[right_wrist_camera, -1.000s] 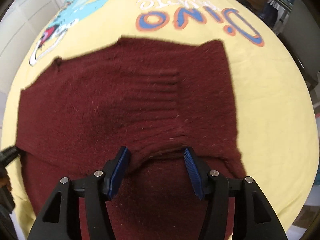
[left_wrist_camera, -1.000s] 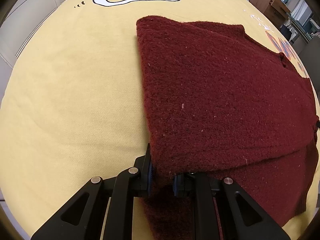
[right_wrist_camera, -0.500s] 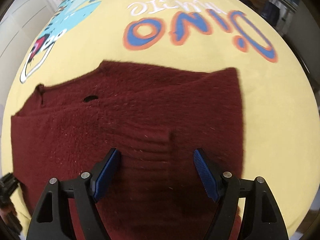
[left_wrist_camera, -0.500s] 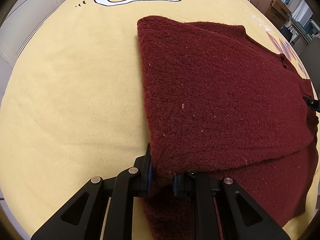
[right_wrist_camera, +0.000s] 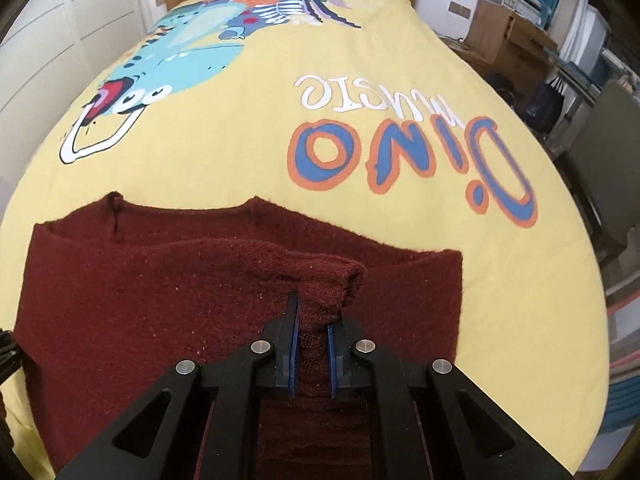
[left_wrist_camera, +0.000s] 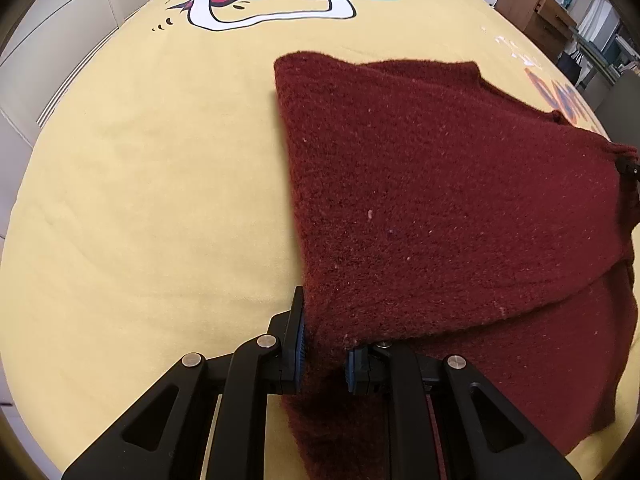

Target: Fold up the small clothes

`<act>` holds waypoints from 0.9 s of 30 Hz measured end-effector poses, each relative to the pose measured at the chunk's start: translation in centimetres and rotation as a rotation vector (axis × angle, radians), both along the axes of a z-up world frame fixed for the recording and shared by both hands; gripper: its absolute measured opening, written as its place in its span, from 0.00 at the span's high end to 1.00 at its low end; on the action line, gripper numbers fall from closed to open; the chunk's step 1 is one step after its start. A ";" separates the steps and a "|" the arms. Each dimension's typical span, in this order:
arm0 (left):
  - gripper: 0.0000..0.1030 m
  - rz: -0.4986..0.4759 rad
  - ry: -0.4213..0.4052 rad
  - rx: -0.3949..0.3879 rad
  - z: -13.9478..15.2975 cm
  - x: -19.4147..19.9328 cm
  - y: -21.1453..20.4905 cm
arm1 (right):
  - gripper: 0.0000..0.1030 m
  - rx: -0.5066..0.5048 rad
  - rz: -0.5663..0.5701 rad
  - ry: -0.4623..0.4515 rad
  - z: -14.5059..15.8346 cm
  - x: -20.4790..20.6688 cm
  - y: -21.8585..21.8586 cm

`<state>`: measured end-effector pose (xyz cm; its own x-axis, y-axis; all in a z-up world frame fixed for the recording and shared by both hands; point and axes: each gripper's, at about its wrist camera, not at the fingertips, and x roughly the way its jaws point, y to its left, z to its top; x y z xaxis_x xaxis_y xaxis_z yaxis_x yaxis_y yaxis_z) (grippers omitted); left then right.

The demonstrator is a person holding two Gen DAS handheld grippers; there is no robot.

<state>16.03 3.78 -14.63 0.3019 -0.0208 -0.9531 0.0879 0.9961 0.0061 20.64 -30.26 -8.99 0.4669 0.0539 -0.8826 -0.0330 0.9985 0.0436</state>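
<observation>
I'm angling both claws steeply down at the bed. My left gripper (left_wrist_camera: 323, 350) is pinching the near corner of the dark red sweater (left_wrist_camera: 440, 200), and my right gripper (right_wrist_camera: 311, 350) is clamping a bunched fold. It's lying on the yellow dino bedspread (right_wrist_camera: 248, 128).

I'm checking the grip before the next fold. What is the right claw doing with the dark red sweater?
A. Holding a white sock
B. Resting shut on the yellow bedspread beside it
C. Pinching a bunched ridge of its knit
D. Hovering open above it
C: in the right wrist view the right claw has its blue pads pressed against a raised fold of the dark red sweater, which lies on the yellow bedspread.
</observation>
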 end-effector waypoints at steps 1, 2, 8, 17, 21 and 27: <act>0.87 0.001 0.003 0.004 -0.2 0.0 0.0 | 0.90 -0.012 -0.002 0.025 -0.8 0.2 0.0; 0.87 0.002 0.003 0.009 -0.4 0.0 -0.1 | 0.90 -0.015 -0.006 0.046 -1.6 0.3 -0.2; 0.84 -0.012 -0.001 0.035 -0.4 -0.1 -0.8 | 0.76 -0.012 -0.047 0.123 -5.1 0.5 -0.7; 0.18 -0.014 0.011 0.073 3.1 -0.5 -0.8 | 0.25 -0.072 -0.053 0.143 -3.0 -0.9 -1.6; 0.01 -0.020 -0.037 0.028 6.7 -1.5 -0.6 | 0.21 -0.049 -0.024 0.096 -0.8 -2.6 -1.4; 0.01 -0.093 -0.171 -0.011 10.8 -1.9 -3.5 | 0.00 -0.005 0.031 0.004 1.9 -4.9 1.0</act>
<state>14.15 0.28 -3.79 0.4561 -0.0660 -0.8875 0.1781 0.9838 0.0184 15.74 -29.29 -7.14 0.4614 0.0634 -0.8849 -0.0636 0.9972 0.0384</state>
